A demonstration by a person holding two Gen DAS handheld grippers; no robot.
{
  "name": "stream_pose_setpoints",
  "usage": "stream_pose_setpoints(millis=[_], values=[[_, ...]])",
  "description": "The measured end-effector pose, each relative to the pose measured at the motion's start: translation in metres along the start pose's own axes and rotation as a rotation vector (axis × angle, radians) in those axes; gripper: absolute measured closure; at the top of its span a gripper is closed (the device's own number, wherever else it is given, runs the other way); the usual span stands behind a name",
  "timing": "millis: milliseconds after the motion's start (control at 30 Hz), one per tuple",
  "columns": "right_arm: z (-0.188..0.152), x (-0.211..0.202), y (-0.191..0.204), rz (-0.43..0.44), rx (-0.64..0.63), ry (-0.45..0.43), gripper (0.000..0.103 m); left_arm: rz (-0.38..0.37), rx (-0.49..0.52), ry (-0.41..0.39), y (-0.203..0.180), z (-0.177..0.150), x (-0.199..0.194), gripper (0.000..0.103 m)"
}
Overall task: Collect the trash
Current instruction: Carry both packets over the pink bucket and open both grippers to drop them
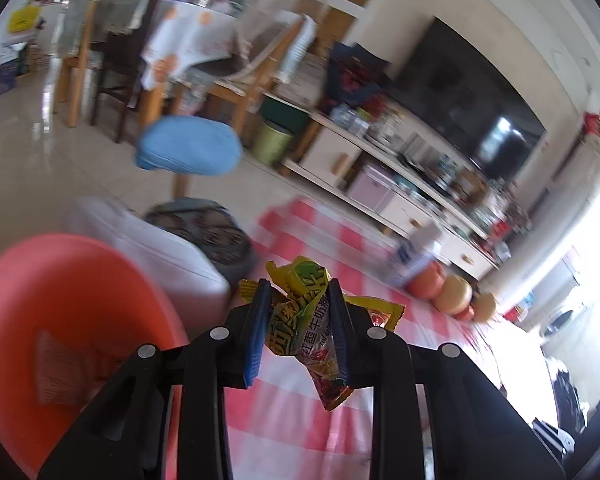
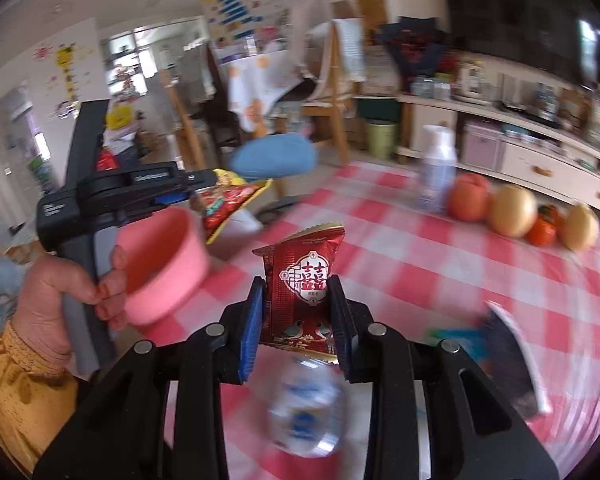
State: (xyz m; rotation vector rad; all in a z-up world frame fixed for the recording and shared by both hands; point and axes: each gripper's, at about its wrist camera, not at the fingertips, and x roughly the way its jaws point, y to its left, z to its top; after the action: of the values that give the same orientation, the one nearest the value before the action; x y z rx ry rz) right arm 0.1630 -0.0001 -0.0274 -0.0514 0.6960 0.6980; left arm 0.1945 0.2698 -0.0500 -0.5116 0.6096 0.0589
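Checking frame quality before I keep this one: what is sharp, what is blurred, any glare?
Left wrist: yellow-green wrapper sharp, room and pink bowl smeared, window glare at right. Right wrist: red packet sharp, fruit and tablecloth smeared.

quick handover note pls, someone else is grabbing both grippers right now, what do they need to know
Left gripper: shut on a yellow-green snack wrapper.
Right gripper: shut on a red candy packet.
Both are over the pink checked table; the pink bowl sits near the left gripper.
Done: both pieces picked up.
Left: drop them, probably into the bowl. A crumpled blue-white wrapper remains on the table.
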Motion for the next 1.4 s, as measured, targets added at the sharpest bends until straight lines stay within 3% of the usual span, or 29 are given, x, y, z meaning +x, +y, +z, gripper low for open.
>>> stream_pose_setpoints(millis=[400,633,667,733,800,900,967,1100,1233,1400], values=[[0.041,0.085,0.12,0.218,-0.142,0.06,0.07,0.247,-0.145,-0.058,0.11,0.024,-0.038,0.073],[0.042,0.142,0.153,0.247,-0.154,0.12,0.069,0.341,-0.226,-0.036,0.15,0.026,-0.036,0.072],[0.04,0.148,0.153,0.248,-0.148,0.134,0.062,0.355,-0.24,-0.025,0.155,0.026,-0.034,0.07],[0.036,0.155,0.146,0.255,-0.095,0.146,0.053,0.371,-0.269,-0.014,0.16,0.026,-0.033,0.056],[0.034,0.149,0.135,0.271,-0.03,0.127,0.039,0.393,-0.296,-0.022,0.165,0.025,-0.035,0.022],[0.029,0.132,0.118,0.234,0.011,0.092,0.025,0.433,-0.323,-0.042,0.167,0.026,-0.038,0.014],[0.026,0.121,0.108,0.212,0.028,0.076,0.021,0.446,-0.331,-0.042,0.167,0.025,-0.036,0.012],[0.014,0.1,0.093,0.158,0.044,0.061,0.015,0.415,-0.307,-0.063,0.152,0.022,-0.033,0.012],[-0.002,0.083,0.087,0.109,-0.005,0.069,0.014,0.358,-0.243,-0.136,0.129,0.019,-0.032,0.012],[-0.011,0.063,0.075,0.102,-0.002,0.059,0.014,0.247,-0.184,-0.177,0.1,0.015,-0.025,0.009]])
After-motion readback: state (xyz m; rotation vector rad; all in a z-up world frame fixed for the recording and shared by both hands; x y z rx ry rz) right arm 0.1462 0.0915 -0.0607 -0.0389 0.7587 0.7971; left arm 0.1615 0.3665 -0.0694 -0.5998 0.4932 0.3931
